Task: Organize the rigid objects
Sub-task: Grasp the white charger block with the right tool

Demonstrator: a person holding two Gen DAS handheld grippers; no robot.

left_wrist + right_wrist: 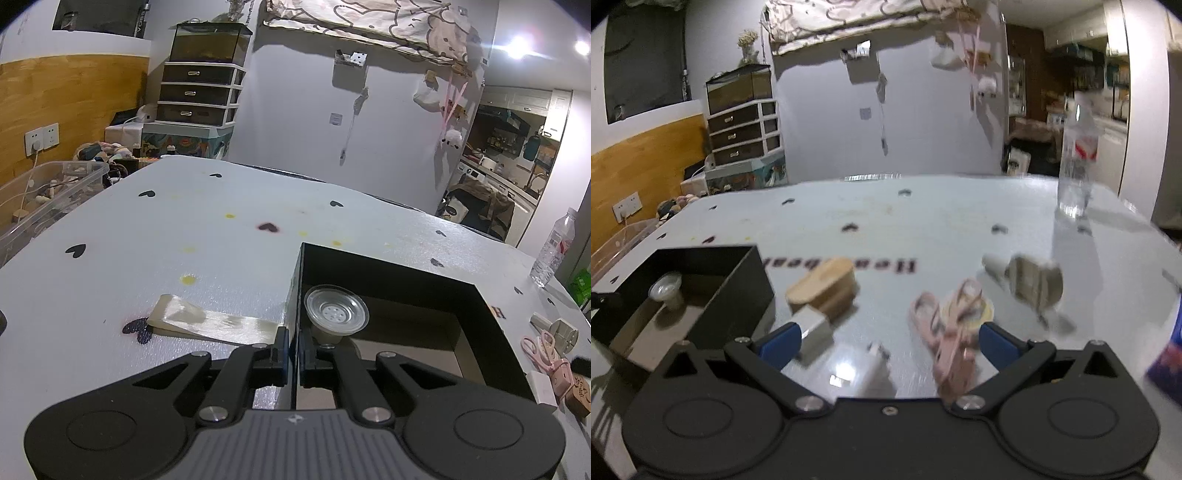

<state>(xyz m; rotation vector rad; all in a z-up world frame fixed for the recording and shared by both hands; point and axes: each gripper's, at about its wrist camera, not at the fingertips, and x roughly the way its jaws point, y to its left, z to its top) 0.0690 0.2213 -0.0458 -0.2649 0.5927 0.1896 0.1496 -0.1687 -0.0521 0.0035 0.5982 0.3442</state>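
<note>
At box [295, 295] edge, left tool [294, 354] clamps wall.

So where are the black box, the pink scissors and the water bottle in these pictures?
black box [388, 264]: left wrist view, on its far wall's top edge.
pink scissors [955, 332]: right wrist view, where the two pink handles cross.
water bottle [1075, 173]: right wrist view, on its clear body below the label.

We see the open black box [701, 295] on the bench [923, 221], a clear plastic cup [666, 291] inside it. Right of the box lie the oval wooden block [823, 288], then the pink scissors [945, 325].
</note>
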